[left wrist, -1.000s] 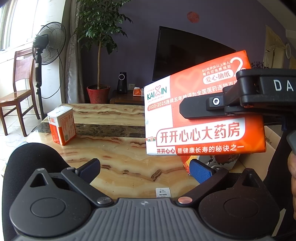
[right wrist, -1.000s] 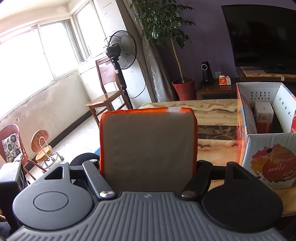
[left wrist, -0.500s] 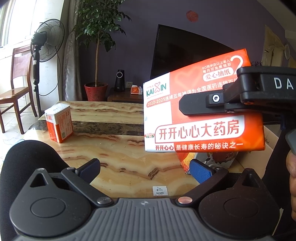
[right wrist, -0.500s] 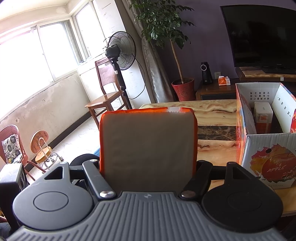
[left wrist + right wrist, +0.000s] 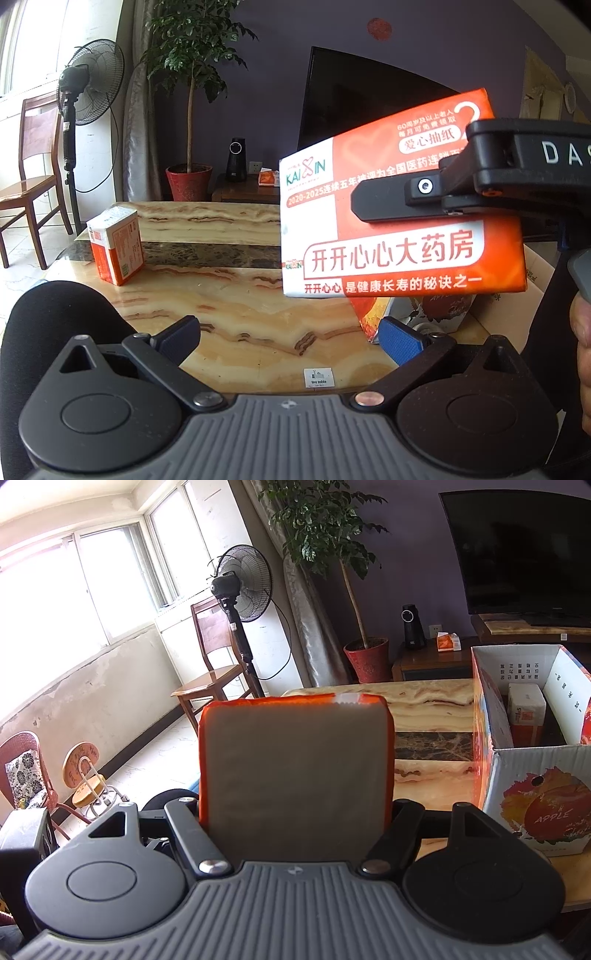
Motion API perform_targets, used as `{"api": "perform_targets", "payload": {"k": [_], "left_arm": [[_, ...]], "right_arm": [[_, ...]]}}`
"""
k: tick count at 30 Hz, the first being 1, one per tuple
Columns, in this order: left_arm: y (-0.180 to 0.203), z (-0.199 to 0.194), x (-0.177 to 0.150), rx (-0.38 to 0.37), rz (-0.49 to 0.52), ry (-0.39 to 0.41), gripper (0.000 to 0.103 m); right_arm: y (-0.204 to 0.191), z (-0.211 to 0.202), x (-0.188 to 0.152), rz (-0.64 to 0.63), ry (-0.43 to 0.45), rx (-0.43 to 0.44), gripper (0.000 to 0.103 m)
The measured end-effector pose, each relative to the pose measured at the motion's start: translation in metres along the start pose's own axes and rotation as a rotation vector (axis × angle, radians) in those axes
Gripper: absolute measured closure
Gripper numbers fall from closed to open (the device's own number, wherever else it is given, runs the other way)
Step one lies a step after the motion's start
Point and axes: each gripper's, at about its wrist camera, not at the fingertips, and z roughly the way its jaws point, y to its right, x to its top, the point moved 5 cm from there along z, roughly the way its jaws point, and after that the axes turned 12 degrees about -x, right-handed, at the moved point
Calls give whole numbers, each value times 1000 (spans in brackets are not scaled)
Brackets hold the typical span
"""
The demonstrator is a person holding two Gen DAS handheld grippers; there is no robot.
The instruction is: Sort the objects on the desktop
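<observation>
Left wrist: two tissue packs (image 5: 402, 206) (image 5: 116, 245).

I see the tissue pack (image 5: 402, 236) up off the desk (image 5: 236, 306), between the right tool's (image 5: 295, 812) fingers. Far left on the desk stands a small carton (image 5: 116, 245). At the right sits the open box (image 5: 532, 775), another carton (image 5: 526, 714) inside. My left tool (image 5: 290, 338) hangs over the near edge.
</observation>
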Motion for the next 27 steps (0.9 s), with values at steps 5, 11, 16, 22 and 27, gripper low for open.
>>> {"api": "perform_targets", "payload": {"k": [5, 11, 16, 22, 27], "left_arm": [[2, -1, -1, -1, 4, -1, 1], [3, -1, -1, -5, 8, -1, 1], [5, -2, -1, -7, 16, 0, 1], [5, -1, -1, -9, 17, 2, 6], [3, -1, -1, -14, 11, 6, 14]], "right_arm": [[0, 0, 1, -1, 0, 2, 29], [0, 0, 1, -3, -2, 3, 29], [-1, 0, 0, -5, -4, 2, 29], [-3, -1, -2, -9, -7, 3, 29], [-4, 1, -1, -8, -8, 3, 29]]}}
